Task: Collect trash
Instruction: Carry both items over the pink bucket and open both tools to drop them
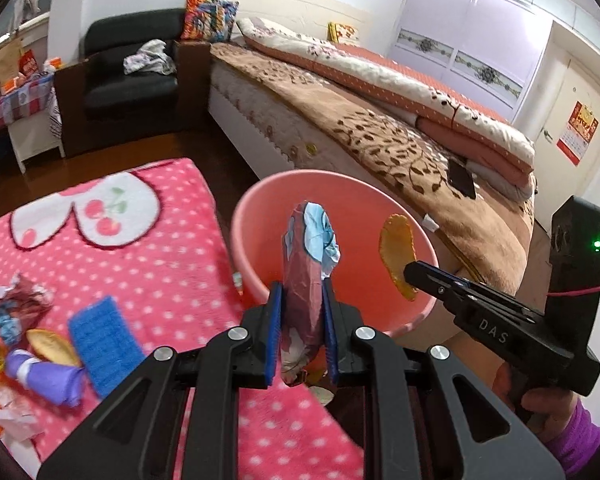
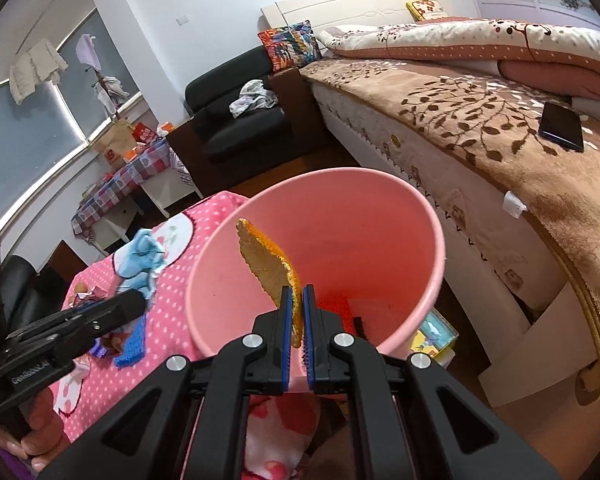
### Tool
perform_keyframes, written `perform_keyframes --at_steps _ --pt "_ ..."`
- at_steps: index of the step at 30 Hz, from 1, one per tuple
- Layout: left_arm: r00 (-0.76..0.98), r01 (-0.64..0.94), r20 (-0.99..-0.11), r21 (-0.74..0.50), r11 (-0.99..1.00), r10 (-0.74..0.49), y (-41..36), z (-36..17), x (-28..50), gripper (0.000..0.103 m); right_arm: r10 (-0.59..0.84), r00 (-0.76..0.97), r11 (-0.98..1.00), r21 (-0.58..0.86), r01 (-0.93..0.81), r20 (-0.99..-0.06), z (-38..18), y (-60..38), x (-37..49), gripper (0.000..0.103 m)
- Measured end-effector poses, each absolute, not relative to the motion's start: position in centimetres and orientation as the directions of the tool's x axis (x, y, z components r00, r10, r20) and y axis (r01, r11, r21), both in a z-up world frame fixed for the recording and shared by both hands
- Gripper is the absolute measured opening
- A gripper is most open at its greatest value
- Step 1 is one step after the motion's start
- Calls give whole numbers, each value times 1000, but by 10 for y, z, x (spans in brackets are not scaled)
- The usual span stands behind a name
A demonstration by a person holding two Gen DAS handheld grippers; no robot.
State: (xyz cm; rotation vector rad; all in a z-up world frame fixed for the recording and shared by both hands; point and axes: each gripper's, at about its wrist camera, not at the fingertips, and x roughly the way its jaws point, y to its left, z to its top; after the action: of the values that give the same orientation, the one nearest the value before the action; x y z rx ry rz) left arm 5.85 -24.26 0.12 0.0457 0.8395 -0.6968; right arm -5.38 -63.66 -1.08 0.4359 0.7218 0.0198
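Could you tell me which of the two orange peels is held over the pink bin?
The orange peel clamped in the right gripper, above the bin. The other peel lies loose on the pink blanket.

The left gripper (image 1: 300, 286) and the right gripper (image 2: 297, 292) are side by side, jaws clamped, each in a hand (image 1: 540, 396).

Even, soft indoor light, perhaps from the window (image 2: 40, 120); fisheye bending and dark corners; slight blur on near edges.
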Motion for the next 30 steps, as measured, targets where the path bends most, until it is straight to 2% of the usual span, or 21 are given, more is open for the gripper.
perform_keyframes --at_steps 8,20,22,24,28,30 --pt "405 584 -735 -249 772 -544 -263 -17 74 21 163 751 904 402 145 -640 -18 -646 -49 5" --pt "380 588 -727 -288 756 -572 -266 -22 78 24 155 743 906 393 156 -651 -19 -642 -47 5" --pt "383 589 -724 -287 755 -574 -264 -21 77 26 153 744 907 392 156 -651 -19 -643 -47 6" --pt "384 594 -717 -290 750 -581 -261 -19 76 36 145 745 907 389 164 -651 -19 -643 -46 6" --pt "385 602 -711 -289 744 -588 -260 -15 75 36 129 750 903 389 181 -649 -18 -645 -48 8" --pt "383 606 -706 -295 739 -596 -259 -14 73 36 124 757 902 391 184 -641 -15 -647 -51 14"
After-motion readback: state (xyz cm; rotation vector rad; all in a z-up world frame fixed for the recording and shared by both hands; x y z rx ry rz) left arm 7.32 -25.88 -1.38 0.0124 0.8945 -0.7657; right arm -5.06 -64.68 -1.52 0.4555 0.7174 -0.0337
